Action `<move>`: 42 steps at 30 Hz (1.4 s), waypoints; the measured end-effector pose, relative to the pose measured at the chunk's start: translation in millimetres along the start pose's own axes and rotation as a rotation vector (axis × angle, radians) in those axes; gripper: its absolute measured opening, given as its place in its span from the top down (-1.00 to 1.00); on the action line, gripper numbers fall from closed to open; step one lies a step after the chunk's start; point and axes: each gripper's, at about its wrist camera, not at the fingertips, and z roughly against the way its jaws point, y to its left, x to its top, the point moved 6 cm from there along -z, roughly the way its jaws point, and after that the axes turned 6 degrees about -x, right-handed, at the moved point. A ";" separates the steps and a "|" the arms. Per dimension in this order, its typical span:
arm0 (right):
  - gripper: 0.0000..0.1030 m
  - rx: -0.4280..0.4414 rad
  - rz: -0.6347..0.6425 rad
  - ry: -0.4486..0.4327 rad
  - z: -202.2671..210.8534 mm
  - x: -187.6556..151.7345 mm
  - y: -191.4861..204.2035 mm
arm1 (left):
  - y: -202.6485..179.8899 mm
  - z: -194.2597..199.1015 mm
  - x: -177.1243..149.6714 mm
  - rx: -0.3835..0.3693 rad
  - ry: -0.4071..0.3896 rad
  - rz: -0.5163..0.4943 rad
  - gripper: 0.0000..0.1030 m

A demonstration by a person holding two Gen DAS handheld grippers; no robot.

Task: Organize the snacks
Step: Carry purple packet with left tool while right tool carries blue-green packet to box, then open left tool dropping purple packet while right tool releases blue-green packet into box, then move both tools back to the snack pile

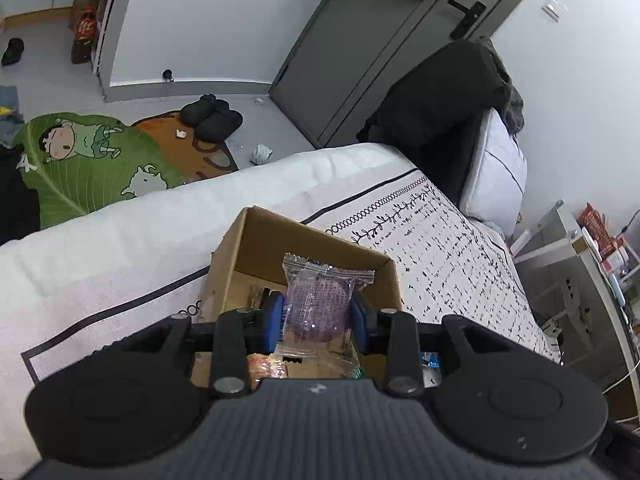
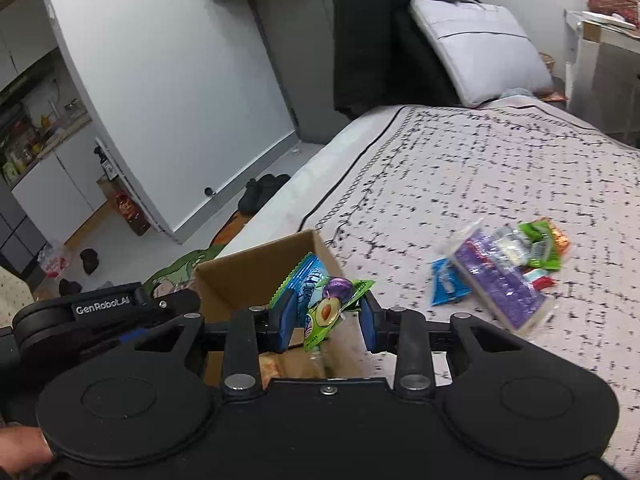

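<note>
An open cardboard box stands on the bed near its edge; it also shows in the right wrist view. My left gripper is shut on a clear packet with a purple snack and holds it over the box. My right gripper holds a green packet with an avocado picture over the box; its jaws look apart, the packet leaning on the left pad, so contact is unclear. A few snacks lie inside the box. The left gripper's body shows at the left of the right wrist view.
A pile of loose snack packets lies on the patterned bedspread to the right of the box. A pillow and dark clothes are at the bed's head. Slippers and a green rug lie on the floor beyond the bed edge.
</note>
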 end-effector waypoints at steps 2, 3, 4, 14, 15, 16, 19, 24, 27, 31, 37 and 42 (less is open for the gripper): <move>0.37 0.010 0.007 0.008 -6.4 -0.5 8.0 | 2.0 0.8 2.0 0.008 -0.019 0.000 0.33; 0.37 0.014 0.010 0.011 -9.0 -0.9 11.5 | 2.4 0.5 3.0 0.011 -0.025 -0.004 0.33; 0.37 0.018 0.014 0.013 -11.9 -0.9 15.2 | 3.1 -0.2 3.3 0.009 -0.026 -0.004 0.33; 0.29 0.050 0.025 0.053 -33.4 1.5 31.1 | 10.9 -11.4 5.2 -0.005 -0.011 0.044 0.23; 0.20 0.052 0.027 0.054 -33.1 1.9 31.8 | 11.9 -11.6 5.3 -0.002 -0.011 0.047 0.17; 0.11 0.051 0.028 0.050 -31.9 2.0 31.6 | 13.2 -11.4 5.3 0.000 -0.013 0.051 0.10; -0.11 0.042 0.020 0.034 -27.5 2.3 26.2 | 16.5 -11.0 6.2 0.019 -0.020 0.064 -0.06; -0.23 0.018 -0.013 0.039 -15.9 1.3 3.9 | 16.6 -9.2 5.4 0.039 -0.021 0.052 -0.27; -0.37 0.001 -0.006 0.023 -6.5 2.9 -8.7 | 15.0 -7.3 6.3 0.064 -0.033 0.036 -0.39; -0.52 -0.024 -0.009 0.001 5.9 4.8 -27.6 | 10.6 -2.3 6.7 0.085 -0.040 0.029 -0.50; -0.66 -0.043 -0.037 -0.026 19.0 7.6 -53.8 | -3.4 8.6 7.4 0.092 -0.059 0.001 -0.52; -0.77 -0.056 -0.079 -0.048 29.4 14.0 -85.0 | -16.9 13.2 1.6 0.091 -0.048 -0.022 -0.53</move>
